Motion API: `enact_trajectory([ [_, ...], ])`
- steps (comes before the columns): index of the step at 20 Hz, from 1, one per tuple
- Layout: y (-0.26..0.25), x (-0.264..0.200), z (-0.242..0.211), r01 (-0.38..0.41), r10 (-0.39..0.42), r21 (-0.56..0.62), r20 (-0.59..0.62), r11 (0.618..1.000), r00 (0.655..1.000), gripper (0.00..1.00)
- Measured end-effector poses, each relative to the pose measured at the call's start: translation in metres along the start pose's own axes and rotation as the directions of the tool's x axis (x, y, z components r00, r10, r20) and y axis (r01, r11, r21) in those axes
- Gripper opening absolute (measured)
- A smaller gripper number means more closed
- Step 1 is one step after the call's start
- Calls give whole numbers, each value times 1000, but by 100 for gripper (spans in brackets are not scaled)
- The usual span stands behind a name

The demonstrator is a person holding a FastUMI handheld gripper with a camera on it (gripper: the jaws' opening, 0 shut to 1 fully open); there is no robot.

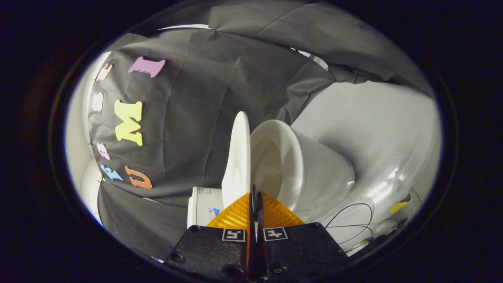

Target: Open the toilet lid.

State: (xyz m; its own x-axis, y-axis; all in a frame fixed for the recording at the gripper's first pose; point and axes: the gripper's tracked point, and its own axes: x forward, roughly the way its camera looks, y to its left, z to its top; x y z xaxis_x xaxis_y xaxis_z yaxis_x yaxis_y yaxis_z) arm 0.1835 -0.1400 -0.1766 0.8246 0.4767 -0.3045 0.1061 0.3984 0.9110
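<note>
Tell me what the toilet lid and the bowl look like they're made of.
The toilet lid, standing open just beyond the shut tongs, looks like thin, smooth white plastic with a soft sheen. The bowl looks like glazed white ceramic: thick rounded rim, glossy surface. Neither can be confirmed by sight alone.

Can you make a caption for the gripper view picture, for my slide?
Gripper with fingers closed together, tips at the edge of the raised toilet lid, open toilet bowl beside it.
</note>
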Motion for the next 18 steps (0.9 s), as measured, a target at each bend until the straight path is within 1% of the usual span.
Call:
enact_trajectory([
  [6, 34, -12, 0, -31, 32, -42, 18, 999, 999, 4],
  [11, 66, -17, -7, -38, 42, -97, 41, 995, 998, 4],
  [18, 107, -23, -19, -16, 34, -216, 81, 976, 996, 6],
])
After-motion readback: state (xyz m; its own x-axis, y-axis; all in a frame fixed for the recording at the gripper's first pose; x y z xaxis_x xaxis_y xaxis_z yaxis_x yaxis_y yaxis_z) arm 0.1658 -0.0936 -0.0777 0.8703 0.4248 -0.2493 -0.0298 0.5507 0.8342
